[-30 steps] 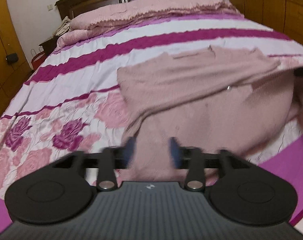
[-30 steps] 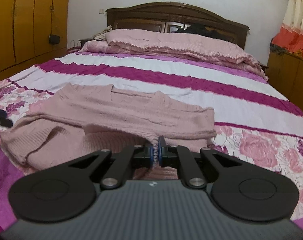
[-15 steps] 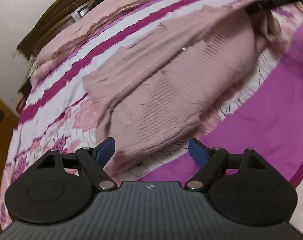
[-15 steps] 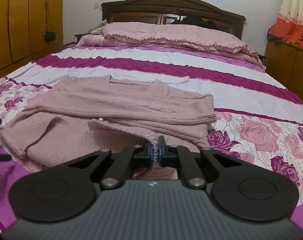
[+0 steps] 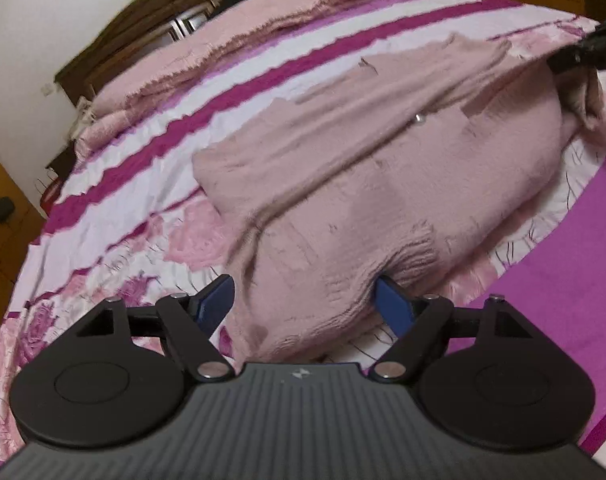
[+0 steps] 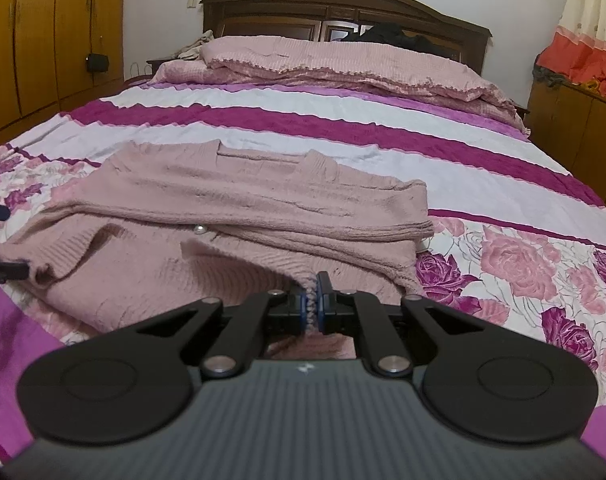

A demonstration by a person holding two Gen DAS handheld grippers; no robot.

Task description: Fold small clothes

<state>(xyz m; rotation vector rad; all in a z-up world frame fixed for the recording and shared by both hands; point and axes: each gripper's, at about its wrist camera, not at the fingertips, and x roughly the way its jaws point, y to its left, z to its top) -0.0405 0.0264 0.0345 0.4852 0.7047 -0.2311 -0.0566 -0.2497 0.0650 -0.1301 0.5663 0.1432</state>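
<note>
Left wrist view: the left gripper (image 5: pixel 305 300) stands with its fingers (image 5: pixel 217 300) wide, one on each side of the sweater's (image 5: pixel 383 168) near hem corner. The pads do not press the knit; nothing is held. Sweater lies on the bed (image 5: pixel 143 208), on the rose-print band below the magenta stripe. The right gripper (image 5: pixel 583 50) shows at the sweater's far corner, cloth bunched under it.

Right wrist view: the right gripper (image 6: pixel 312 304) is clamped narrow on a ridge of the sweater (image 6: pixel 263 200) hem. The upper part looks already turned over into a flat band with the neckline on top. The lower body is rumpled and unfolded.

Judgement: about midway. One fold is laid; the lower half remains to be brought up and squared.

Appearance: dusty-pink ribbed knit, soft, thick, one pearl button (image 6: pixel 199 230) showing.
</note>
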